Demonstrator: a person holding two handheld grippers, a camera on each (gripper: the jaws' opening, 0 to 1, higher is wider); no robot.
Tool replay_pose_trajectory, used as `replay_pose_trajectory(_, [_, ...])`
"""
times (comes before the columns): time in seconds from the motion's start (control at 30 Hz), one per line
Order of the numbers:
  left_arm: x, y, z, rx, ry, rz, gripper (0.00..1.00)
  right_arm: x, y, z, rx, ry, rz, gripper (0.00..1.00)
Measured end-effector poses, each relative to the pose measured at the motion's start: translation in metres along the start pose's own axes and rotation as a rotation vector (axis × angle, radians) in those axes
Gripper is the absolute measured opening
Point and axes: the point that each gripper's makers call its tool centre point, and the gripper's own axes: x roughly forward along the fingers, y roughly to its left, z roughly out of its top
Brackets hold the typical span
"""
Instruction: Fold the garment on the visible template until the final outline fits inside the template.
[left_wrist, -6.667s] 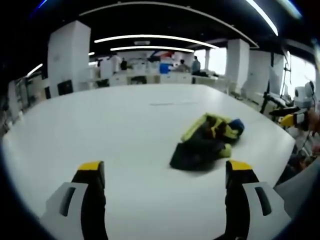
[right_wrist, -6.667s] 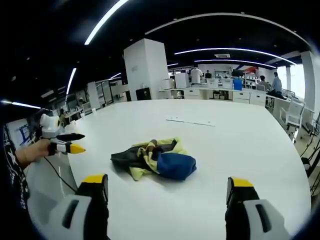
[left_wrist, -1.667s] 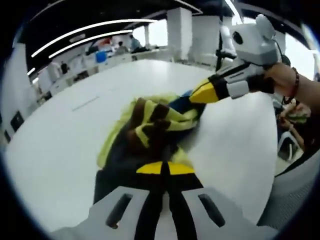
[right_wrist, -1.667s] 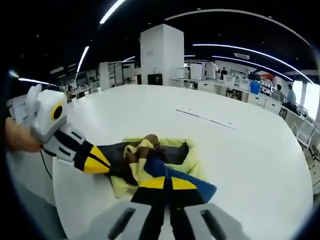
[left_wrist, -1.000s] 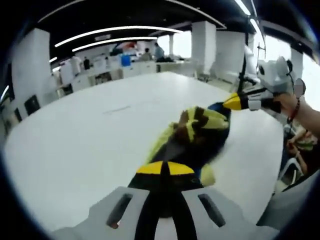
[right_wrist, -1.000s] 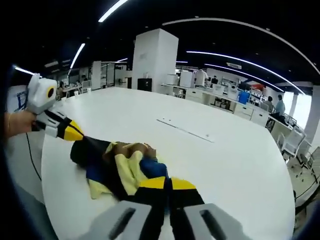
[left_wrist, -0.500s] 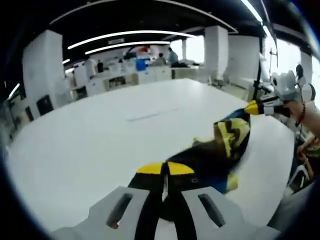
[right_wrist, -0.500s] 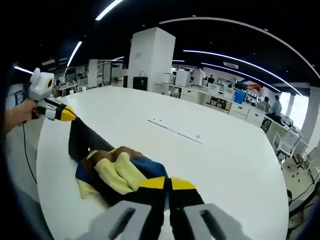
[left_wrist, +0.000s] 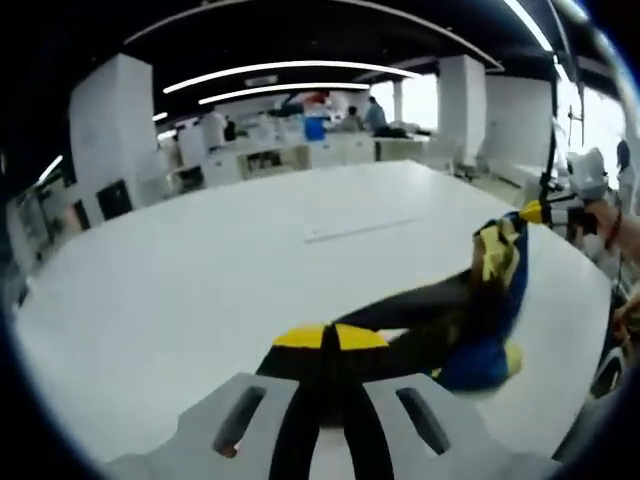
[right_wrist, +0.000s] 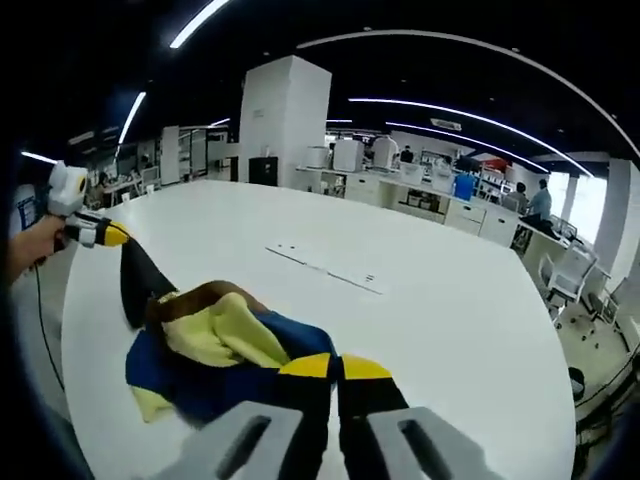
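Now both grippers have hold of the garment and it hangs stretched between them over the white counter. Left gripper, jaws pressed together on the dark end of the cloth, right at the yellow tips. Right gripper, jaws likewise clamped tight on the blue and dark fabric. The garment's long axis runs from one gripper straight across to the other, a drawn-out band of black, yellow and blue, sagging in a bunched lump toward the right gripper's end. Seen from the left gripper view, the right gripper sits at the far tip of the garment, held in a hand. From the right gripper view, the left gripper pins the far black corner.
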Motion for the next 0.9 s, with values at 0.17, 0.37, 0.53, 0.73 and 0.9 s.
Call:
replay_pose_trajectory(0.17, [0.004, 0.018, -0.01, -0.045, 0.021, 0.024, 0.0, 0.015, -0.01, -0.008, 0.031, 0.026, 0.0, 0.0])
replay_pose_trajectory(0.37, [0.009, 0.039, -0.021, -0.065, 0.044, 0.072, 0.0, 0.029, -0.026, -0.019, 0.044, 0.066, -0.023, 0.0])
replay_pose_trajectory(0.53, [0.013, 0.053, -0.031, -0.099, 0.065, 0.089, 0.0, 0.039, -0.033, -0.031, 0.069, 0.101, -0.029, 0.0])
replay_pose_trajectory(0.73, [0.025, 0.058, -0.052, -0.124, 0.136, 0.089, 0.0, 0.052, -0.033, -0.05, 0.107, 0.157, -0.02, 0.0])
replay_pose_trajectory(0.9, [0.039, 0.06, -0.066, -0.101, 0.205, 0.086, 0.0, 0.065, -0.033, -0.063, 0.17, 0.19, -0.01, 0.0])
